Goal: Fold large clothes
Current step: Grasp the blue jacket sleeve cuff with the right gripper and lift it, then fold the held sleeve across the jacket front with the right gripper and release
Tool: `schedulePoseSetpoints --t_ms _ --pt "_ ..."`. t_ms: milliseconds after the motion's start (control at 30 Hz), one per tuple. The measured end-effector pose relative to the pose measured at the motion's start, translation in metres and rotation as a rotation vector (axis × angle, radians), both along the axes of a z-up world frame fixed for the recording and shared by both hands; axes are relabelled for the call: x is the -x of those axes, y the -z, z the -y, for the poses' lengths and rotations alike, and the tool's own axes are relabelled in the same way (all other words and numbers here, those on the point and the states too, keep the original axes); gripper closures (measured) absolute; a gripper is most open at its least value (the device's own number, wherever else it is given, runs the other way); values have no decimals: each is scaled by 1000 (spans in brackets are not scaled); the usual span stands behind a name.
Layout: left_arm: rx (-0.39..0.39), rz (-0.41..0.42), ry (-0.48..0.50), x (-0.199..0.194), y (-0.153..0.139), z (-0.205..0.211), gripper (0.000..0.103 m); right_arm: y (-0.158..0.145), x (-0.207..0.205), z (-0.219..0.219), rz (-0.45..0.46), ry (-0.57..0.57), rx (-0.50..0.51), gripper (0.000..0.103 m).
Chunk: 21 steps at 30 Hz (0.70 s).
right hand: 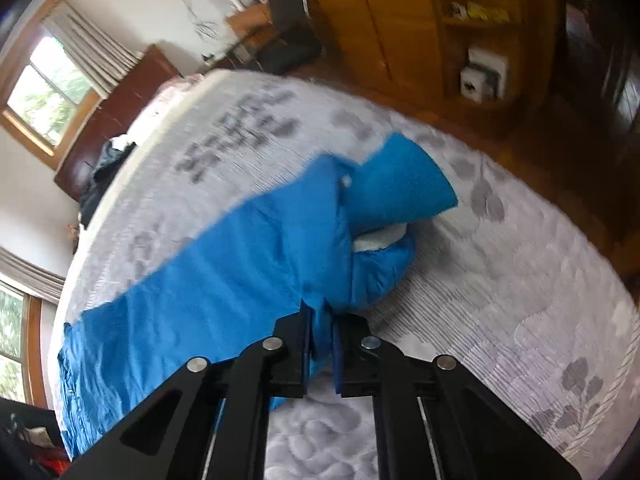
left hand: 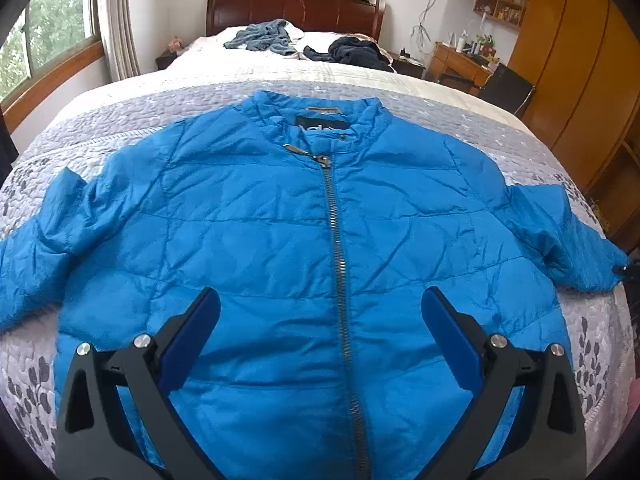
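The blue jacket (left hand: 280, 240) lies front up and zipped on the bed (left hand: 120, 100), collar toward the headboard (left hand: 292, 10). Over the jacket's lower front the left gripper (left hand: 320, 312) hovers, jaws wide. At the jacket's right edge, the right gripper (right hand: 320, 320) pinches its sleeve (right hand: 360, 220), jaws narrow on the fabric.

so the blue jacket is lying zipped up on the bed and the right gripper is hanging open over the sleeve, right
Not quite. The right gripper is shut on the sleeve, with blue fabric pinched between its fingers, as the right wrist view shows. The rest holds: the blue jacket lies zipped up on the bed.
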<state>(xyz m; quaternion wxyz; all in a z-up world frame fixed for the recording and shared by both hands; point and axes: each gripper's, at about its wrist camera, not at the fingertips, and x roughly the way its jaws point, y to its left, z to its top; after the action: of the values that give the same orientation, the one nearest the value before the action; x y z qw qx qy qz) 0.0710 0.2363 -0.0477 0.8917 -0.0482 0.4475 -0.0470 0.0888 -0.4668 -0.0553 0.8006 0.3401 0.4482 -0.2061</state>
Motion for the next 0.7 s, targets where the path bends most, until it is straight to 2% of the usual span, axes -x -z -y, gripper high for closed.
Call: schedulePoseSetpoints --t_ms 67,167,300,500,700 --pt "4 -1 -9 1 0 -6 3 2 0 -1 -1 1 10 95" --pt "0 4 -20 4 -1 -17 3 -12 2 -10 11 9 48 97" --pt "-13 33 -43 9 -6 -33 3 -53 7 -39 105 -30 102 98" --pt "-5 47 -72 15 -10 -55 3 -113 -8 -121 230 -200 171 99" --pt "-6 66 -98 21 -14 -76 3 -143 -32 -224 312 -397 207 99"
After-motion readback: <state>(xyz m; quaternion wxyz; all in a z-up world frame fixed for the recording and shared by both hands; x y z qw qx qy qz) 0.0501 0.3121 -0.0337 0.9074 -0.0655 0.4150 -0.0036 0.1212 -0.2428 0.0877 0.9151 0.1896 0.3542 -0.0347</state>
